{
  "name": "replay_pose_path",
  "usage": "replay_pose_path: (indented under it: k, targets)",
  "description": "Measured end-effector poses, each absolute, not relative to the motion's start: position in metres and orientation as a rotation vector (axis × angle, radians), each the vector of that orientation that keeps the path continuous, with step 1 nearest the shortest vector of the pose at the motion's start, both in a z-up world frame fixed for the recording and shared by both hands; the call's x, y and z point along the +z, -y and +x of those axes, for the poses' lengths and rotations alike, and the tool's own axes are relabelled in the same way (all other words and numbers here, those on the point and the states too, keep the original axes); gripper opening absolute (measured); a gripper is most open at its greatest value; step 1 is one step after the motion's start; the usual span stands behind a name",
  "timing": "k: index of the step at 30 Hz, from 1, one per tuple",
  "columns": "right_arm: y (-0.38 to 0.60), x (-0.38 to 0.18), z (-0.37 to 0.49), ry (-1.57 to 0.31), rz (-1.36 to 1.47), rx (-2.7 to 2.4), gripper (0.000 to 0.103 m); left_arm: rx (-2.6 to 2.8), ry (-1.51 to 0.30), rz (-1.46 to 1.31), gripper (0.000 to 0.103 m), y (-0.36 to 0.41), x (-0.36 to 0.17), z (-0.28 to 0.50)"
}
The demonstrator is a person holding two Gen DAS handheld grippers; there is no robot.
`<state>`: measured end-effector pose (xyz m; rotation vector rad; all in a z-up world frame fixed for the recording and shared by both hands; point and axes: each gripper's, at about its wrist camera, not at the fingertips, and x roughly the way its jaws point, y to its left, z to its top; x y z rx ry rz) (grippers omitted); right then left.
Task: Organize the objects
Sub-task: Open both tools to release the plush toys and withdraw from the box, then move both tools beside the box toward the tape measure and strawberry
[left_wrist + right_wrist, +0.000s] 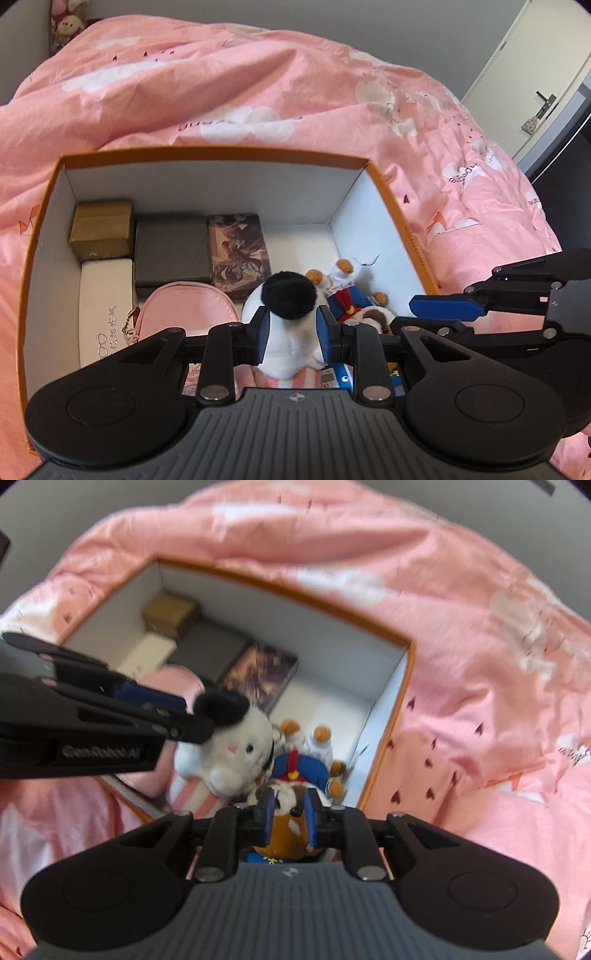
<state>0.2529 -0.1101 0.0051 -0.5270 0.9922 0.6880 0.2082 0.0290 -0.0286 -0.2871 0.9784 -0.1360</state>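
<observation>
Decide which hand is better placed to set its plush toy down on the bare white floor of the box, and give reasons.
The right, probably. The right gripper holds the brown-and-white plush dog nearest the box's bare floor by the right wall; the left gripper's white plush hangs over the pink pouch.

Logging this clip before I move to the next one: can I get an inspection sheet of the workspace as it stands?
Surface: pink cloud-print quilt on a bed.
Job's things: orange-rimmed cardboard box holding a white plush rabbit with black ear and a brown-and-white plush dog in blue outfit.
Clutter: in the box, gold square box, grey flat box, picture-printed case, white glasses case, pink zip pouch.
Grippers: left tongs shut on the rabbit; right tongs shut on the dog.
Cables: nothing seen.
Surroundings: cream door with black handle; plush toy by the far wall.
</observation>
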Motion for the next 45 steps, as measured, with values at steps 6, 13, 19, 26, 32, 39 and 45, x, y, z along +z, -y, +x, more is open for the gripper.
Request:
replay_pose_path:
  k: [6, 13, 19, 26, 32, 39, 45]
  targets:
    - [0.137, 0.037, 0.230, -0.880, -0.425, 0.697, 0.026, -0.192, -0.908, -0.251, 0.030, -0.016, -0.003, 0.189]
    - [0.187, 0.041, 0.199, -0.807, -0.278, 0.617, 0.030, -0.319, -0.845, -0.205, 0.030, 0.008, 0.013, 0.149]
    - [0.221, 0.004, 0.178, -0.818, -0.249, 0.503, 0.036, -0.359, -0.841, -0.186, 0.030, 0.035, -0.007, 0.122]
    - [0.237, -0.037, 0.177, -0.871, -0.166, 0.466, 0.035, -0.313, -0.933, -0.185, 0.030, 0.049, -0.054, 0.124]
    - [0.221, -0.051, 0.193, -0.866, -0.320, 0.546, 0.038, -0.313, -0.929, -0.165, 0.030, 0.066, -0.075, 0.127]
    - [0.218, -0.064, 0.233, -0.864, -0.526, 0.670, 0.041, -0.258, -0.980, -0.219, 0.038, 0.078, -0.093, 0.143]
    - [0.215, -0.080, 0.262, -0.914, -0.551, 0.756, 0.044, -0.219, -1.005, -0.237, 0.045, 0.083, -0.104, 0.152]
